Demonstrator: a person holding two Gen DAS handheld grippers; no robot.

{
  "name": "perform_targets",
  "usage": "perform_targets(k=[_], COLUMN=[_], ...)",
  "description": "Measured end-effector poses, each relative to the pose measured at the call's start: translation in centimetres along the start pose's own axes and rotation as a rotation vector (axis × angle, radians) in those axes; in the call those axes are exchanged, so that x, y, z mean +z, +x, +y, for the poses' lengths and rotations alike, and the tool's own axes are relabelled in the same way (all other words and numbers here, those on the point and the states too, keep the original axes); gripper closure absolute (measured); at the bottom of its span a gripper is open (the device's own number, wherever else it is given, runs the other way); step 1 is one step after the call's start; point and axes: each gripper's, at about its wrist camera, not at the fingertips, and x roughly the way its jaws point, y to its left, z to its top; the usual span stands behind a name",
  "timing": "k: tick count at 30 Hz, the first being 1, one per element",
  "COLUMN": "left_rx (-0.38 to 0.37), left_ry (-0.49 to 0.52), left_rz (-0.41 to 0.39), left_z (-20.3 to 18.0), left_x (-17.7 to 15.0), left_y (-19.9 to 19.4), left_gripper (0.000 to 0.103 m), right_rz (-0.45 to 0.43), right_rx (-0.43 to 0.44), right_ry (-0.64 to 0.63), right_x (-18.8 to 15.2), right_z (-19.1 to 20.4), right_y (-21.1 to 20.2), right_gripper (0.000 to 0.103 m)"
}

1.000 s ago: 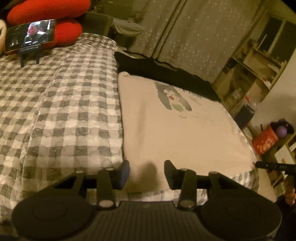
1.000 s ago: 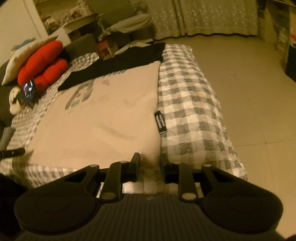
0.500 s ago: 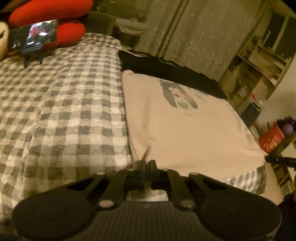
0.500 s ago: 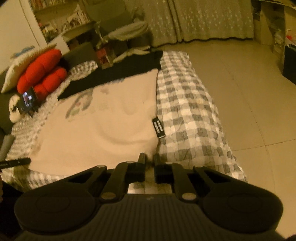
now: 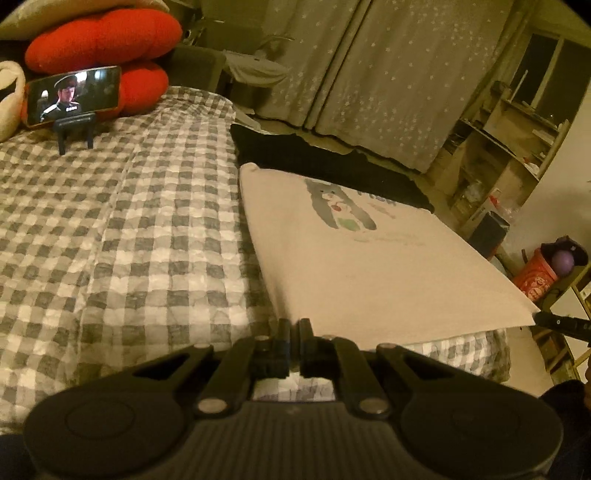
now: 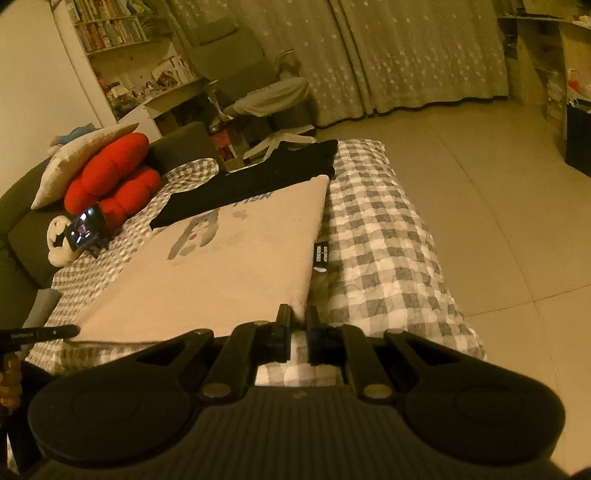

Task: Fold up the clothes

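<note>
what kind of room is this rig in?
Looks like a home living room or bedroom: a checked quilt with a cream shirt spread on it, star-print curtains, and a bookshelf behind a sofa.

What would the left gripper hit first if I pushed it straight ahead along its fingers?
The cream shirt it already pinches at the near corner; the left gripper would probably just plough into that cloth.

A bed with a grey-and-white checked quilted cover point(image 5: 110, 229) fills the lower left of the left wrist view. On it lie a cream printed garment point(image 5: 369, 258), centre right, a black garment point(image 5: 314, 162) beyond it, red plush cushions point(image 5: 103, 40) and a phone on a stand point(image 5: 74, 94), upper left.
</note>
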Motion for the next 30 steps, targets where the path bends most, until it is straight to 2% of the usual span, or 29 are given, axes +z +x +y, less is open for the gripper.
perform_targets(k=[5,9,15,24,30], left_rx=[0.008,0.031,0.035,0.045,0.098], left_ry=[0.009,-0.018,-0.044,-0.118,-0.129], left_rz=[0.004,0.026,0.025,-0.004,0.013], left_z=[0.0,0.5,0.6,0.6,0.6], left_x=[0.5,0.8,2.0,7.2,11.6], left_y=[0.3,1.6,1.8,4.0,8.1], left_gripper=[0.099,0.099,0.099,0.099,0.099], right_rz=[-0.01,0.006,-0.01,-0.069,-0.026], right_rx=[-0.004,-0.034,-0.026,-0.016,-0.036], right_ry=[0.013,0.035,0.059,0.081,0.15], right_x=[0.0,0.7,1.6,6.6,10.8], right_z=[-0.2,-0.7,-0.9,-0.4,-1.9], right_y=[0.0,1.5,1.8,3.5,8.4], right_gripper=[0.095,0.095,0.094,0.094,0.094])
